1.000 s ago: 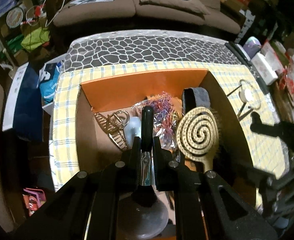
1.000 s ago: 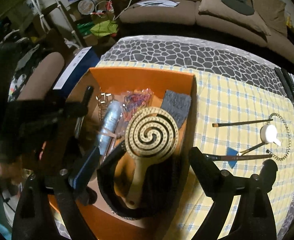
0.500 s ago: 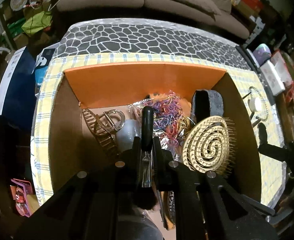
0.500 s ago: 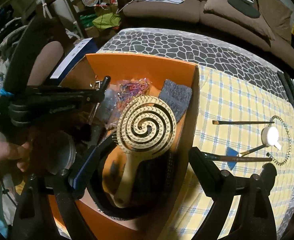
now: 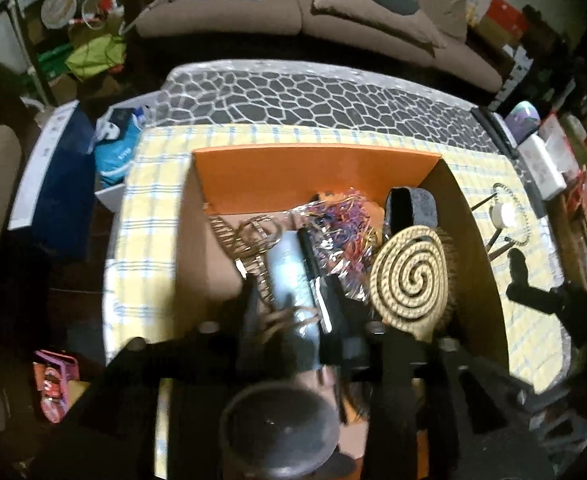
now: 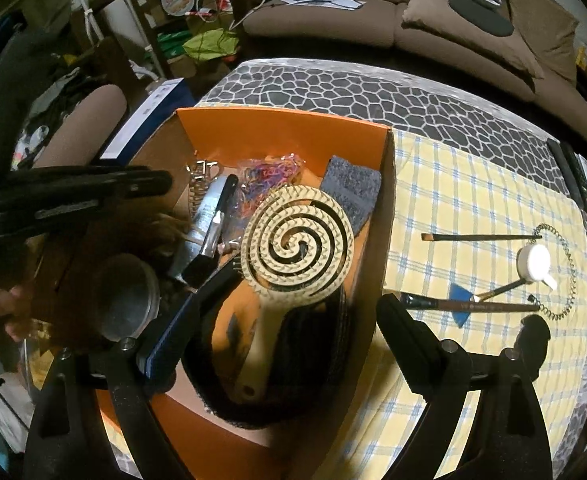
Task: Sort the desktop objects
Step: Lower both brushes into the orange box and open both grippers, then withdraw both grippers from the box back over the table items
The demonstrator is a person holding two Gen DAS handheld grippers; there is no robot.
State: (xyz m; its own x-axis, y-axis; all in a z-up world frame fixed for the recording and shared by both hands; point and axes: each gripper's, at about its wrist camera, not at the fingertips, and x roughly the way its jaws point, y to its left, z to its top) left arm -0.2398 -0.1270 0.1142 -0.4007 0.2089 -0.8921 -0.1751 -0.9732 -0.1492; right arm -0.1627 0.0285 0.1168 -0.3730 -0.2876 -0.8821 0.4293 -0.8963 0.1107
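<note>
Inside orange box (image 6: 281,128) we count spiral hairbrush (image 6: 297,246), makeup brush (image 6: 213,232), hair clip (image 5: 249,236), elastics already sorted. Left gripper (image 5: 289,300) fingers apart, empty over box. Right gripper (image 6: 289,320) spread wide, empty. We judge paintbrushes (image 6: 469,304) and white jar (image 6: 535,262) on cloth remain.

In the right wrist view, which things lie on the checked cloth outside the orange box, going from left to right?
Blue scrap → white round container → spiral wire headband. The three paintbrushes overlap these, so I leave them out.
</note>
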